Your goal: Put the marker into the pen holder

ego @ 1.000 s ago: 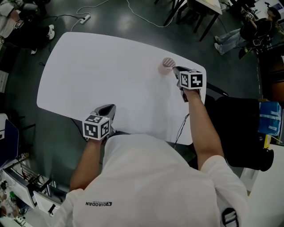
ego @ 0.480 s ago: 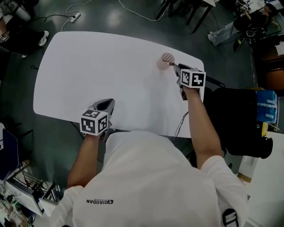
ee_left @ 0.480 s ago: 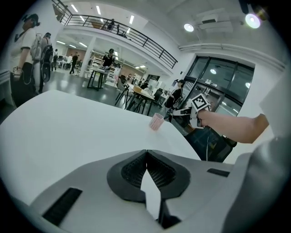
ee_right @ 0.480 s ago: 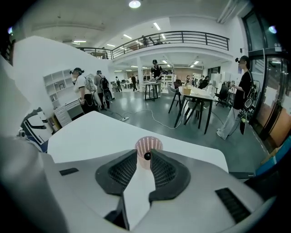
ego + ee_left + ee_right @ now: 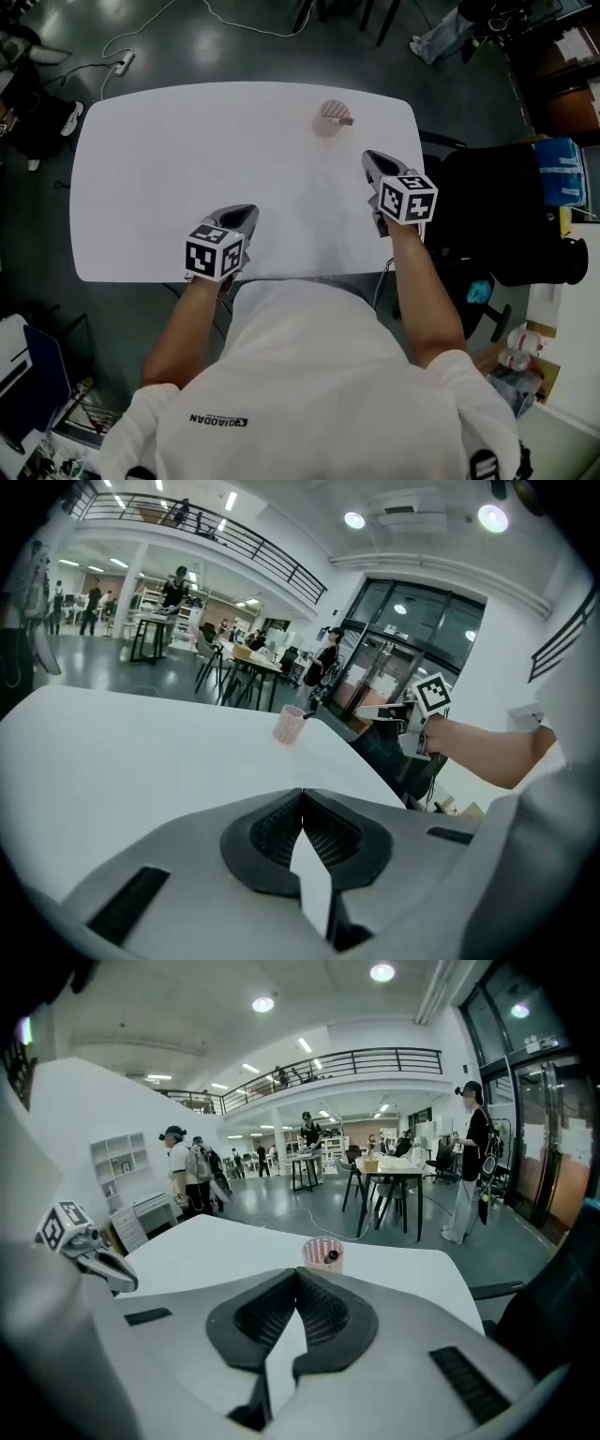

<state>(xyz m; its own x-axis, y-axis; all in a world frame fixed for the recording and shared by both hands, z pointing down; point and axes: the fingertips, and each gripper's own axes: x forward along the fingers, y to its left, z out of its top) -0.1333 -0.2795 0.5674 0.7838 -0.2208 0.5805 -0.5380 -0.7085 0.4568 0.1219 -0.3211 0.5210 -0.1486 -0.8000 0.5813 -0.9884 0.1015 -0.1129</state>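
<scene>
Marker (image 5: 344,120) stands in the pink mesh pen holder (image 5: 327,111), leaning over its rim, near the far edge of the table (image 5: 187,150); placement looks complete. Right gripper (image 5: 369,157) sits apart from the holder, jaws just closed on nothing, presumably after release. Left gripper (image 5: 247,212) is idle at the near edge, jaws together, empty.

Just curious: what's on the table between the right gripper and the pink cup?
Nothing: bare white table between the right gripper, jaws just closed empty, and the pink cup, in the head and right gripper views.
</scene>
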